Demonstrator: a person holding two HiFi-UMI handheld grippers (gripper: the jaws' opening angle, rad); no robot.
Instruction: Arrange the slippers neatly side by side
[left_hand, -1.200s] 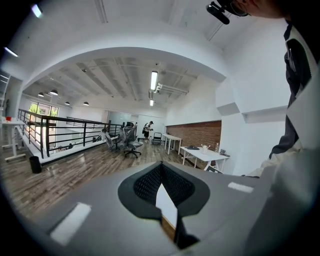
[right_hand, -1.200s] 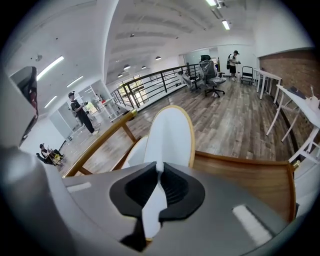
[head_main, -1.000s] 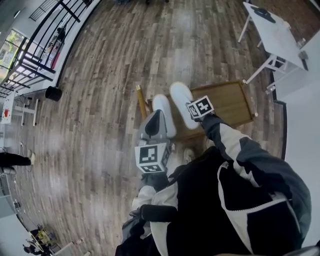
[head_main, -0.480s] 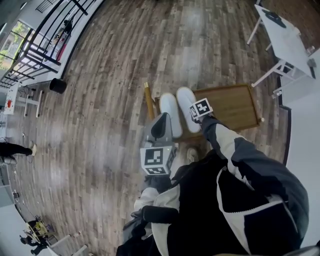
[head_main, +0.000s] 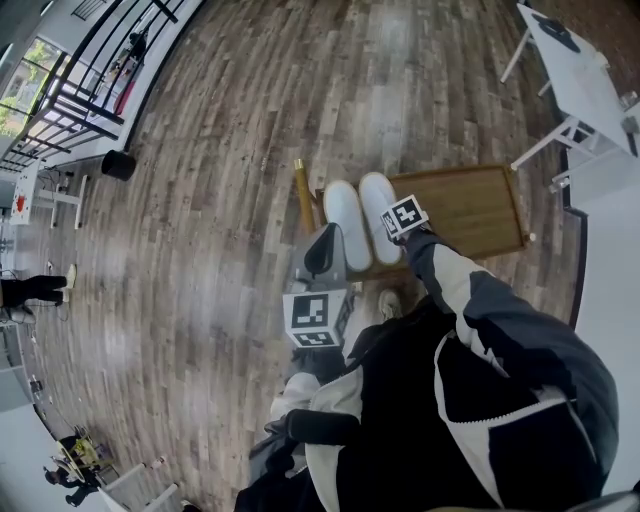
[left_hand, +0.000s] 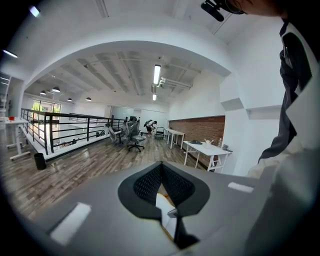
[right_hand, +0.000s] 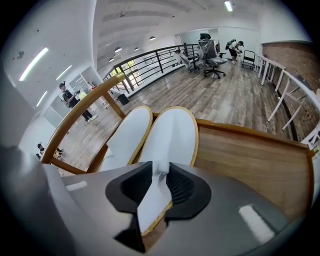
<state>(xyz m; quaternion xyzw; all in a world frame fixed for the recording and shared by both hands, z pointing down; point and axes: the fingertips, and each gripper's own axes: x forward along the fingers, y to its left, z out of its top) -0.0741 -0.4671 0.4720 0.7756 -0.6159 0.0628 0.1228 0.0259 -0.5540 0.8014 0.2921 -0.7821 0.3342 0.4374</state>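
Two white slippers lie side by side, toes away from me, on a low wooden tray (head_main: 470, 205): the left slipper (head_main: 345, 225) and the right slipper (head_main: 376, 205). In the right gripper view the left slipper (right_hand: 127, 135) touches the right slipper (right_hand: 175, 130) along its length. My right gripper (right_hand: 161, 175) sits over the right slipper's heel end; its jaws are opening, and a pinched ridge of white upper still fills the gap between them. My left gripper (head_main: 318, 250) hangs raised near the left slipper's heel, shut and empty, its jaws (left_hand: 161, 187) pointing out across the room.
A curved wooden rail (right_hand: 75, 117) stands at the tray's left edge. A white table (head_main: 575, 70) is at the far right, a black bin (head_main: 118, 165) and a railing (head_main: 100, 60) at the far left. A person (head_main: 35, 290) stands at the left. Wood floor lies all round.
The right slipper, angled and apart a second ago, has swung in against the left slipper and now lies parallel to it. The left gripper has stayed about where it was.
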